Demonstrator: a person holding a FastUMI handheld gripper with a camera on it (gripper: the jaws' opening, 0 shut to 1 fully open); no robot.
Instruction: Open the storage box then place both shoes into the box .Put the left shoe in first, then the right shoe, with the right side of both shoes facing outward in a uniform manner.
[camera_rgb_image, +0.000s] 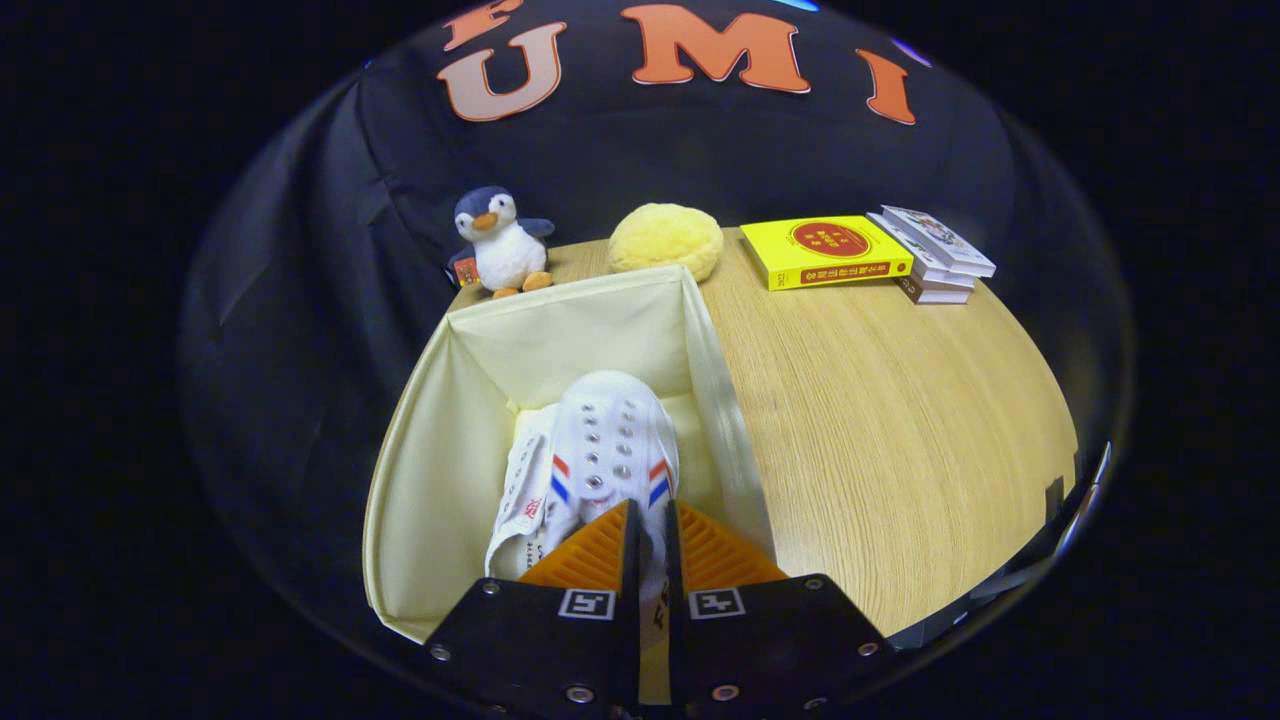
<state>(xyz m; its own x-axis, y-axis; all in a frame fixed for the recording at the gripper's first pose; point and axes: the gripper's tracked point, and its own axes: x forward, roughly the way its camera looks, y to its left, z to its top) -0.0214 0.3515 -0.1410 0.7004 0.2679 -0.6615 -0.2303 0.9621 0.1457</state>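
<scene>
Spreading across most of the scene, the round light wooden table carries everything else. On its near left part stands the open cream fabric storage box, its soft walls upright and its mouth facing up; the far wall is creased at the corners. Inside the box a white canvas lace-up shoe with red and blue stripes on its sides hangs or rests toe pointing away from the fingers, eyelets facing up. Just to its left, lower in the box, lies a second white shoe, turned on its side so that printed lining shows; whether the two shoes touch cannot be told.

Beyond the box, at the table's far edge, sits a flat yellow book with a red round mark on its cover, and touching its right side a small stack of white books. Just behind the box's far wall rests a fluffy pale yellow round cushion, and left of that a small plush penguin, dark blue and white with orange feet, stands upright near the box's far left corner.

The gripper is nearly closed, its fingers pinching the heel end of the striped shoe, a narrow strip of white material showing between them.
</scene>
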